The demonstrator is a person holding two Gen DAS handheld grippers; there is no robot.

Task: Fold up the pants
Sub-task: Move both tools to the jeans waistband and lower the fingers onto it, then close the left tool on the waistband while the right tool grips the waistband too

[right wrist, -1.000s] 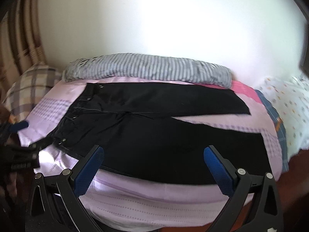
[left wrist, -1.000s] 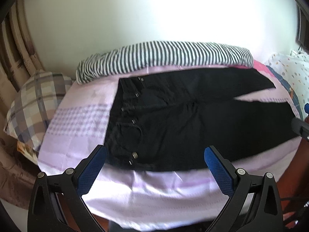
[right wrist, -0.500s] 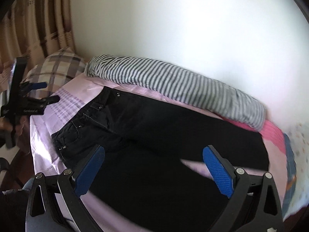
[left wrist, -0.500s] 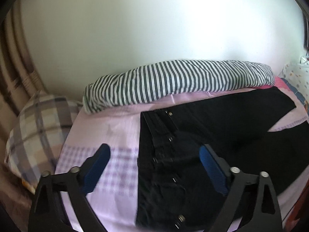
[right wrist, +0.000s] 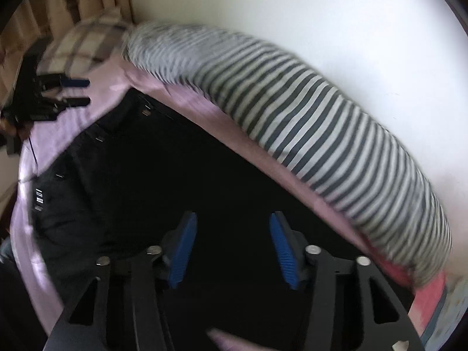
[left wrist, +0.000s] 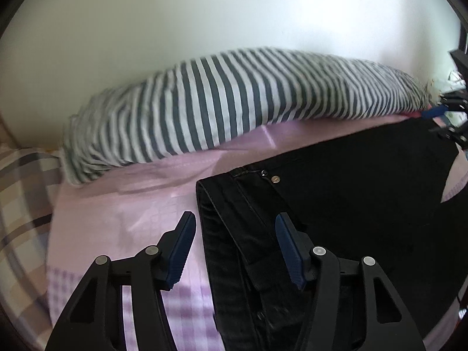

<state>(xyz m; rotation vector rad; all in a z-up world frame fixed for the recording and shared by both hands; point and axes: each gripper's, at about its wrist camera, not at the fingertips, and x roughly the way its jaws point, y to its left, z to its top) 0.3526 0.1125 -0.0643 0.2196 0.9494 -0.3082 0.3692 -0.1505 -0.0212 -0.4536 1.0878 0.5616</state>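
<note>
Black jeans (left wrist: 365, 193) lie spread flat on the lilac bedsheet (left wrist: 122, 216), beside a striped bolster (left wrist: 234, 96), with no fold made yet. The left gripper (left wrist: 234, 248) straddles the waistband, the right gripper (right wrist: 229, 248) hangs over a leg; both have just been closing, jaws apart, gripping nothing so far.

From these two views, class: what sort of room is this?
Most likely a bedroom: black pants lie on a bed's lilac sheet, with a striped bolster along the wall and a plaid pillow nearby.
</note>
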